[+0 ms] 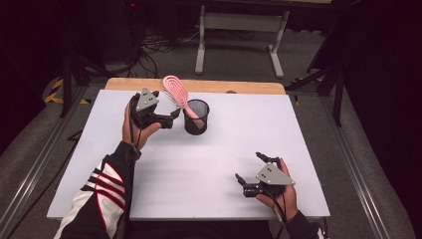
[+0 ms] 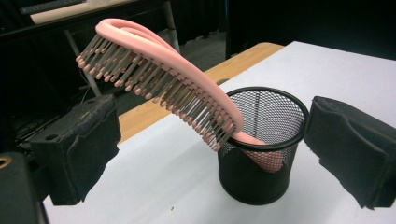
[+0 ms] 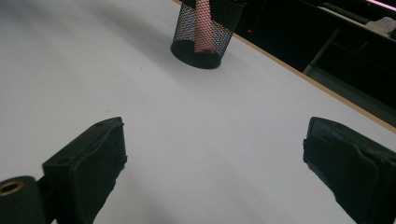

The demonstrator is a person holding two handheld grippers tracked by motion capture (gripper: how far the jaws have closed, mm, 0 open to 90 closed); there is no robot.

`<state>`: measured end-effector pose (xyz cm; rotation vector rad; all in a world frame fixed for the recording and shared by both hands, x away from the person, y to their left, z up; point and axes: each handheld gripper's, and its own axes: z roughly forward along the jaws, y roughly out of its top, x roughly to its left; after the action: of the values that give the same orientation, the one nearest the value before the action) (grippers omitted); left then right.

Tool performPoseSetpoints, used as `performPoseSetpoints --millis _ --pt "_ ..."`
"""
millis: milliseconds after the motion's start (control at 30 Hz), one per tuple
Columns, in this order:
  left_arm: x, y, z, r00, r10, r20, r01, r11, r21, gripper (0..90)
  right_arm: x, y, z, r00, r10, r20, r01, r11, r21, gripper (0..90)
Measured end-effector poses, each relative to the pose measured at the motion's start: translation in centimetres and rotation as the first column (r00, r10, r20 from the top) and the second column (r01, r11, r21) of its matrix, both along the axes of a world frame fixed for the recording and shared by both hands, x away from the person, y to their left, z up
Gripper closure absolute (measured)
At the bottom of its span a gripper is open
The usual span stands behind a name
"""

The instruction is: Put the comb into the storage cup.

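Item 1: brush (image 1: 176,91), pink, handle down inside the cup (image 1: 196,117), head leaning out over the rim toward our left hand-held gripper (image 1: 175,115). We judge the lean comes from the cup being shorter than the brush; the rim props the shaft.

Item 2: cup, black mesh, upright on the bench (image 1: 224,164), just ahead of our left hand-held gripper and well beyond the right one.

Item 3: left hand-held gripper, jaws spread wide, holding nothing. In its own view the brush (image 2: 159,77) and cup (image 2: 261,144) sit between the jaws but farther off, apart from both. We read this as a release or an approach; we cannot tell which.

Item 4: right hand-held gripper (image 1: 250,173), jaws wide, empty, low over bare bench near us, apparently parked clear of the work.
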<state>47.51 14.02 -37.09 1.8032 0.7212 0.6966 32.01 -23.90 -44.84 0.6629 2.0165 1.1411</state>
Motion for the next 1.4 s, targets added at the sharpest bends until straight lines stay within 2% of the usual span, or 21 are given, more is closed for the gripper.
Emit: performPoseSetpoints --millis 667,1400 --pt "-2.7 0.0 -0.4 0.9978 -0.050 0.044 0.050 0.9987 0.009 5.0 0.0 0.1 0.0 1.0000 -0.001 0.004 0.001 1.000 0.004 6.9" --pt "-4.6 -0.4 -0.9 0.9924 -0.100 0.071 0.100 0.9950 0.002 5.1 0.0 0.0 0.1 1.0000 -0.003 0.005 0.003 1.000 0.005 6.9"
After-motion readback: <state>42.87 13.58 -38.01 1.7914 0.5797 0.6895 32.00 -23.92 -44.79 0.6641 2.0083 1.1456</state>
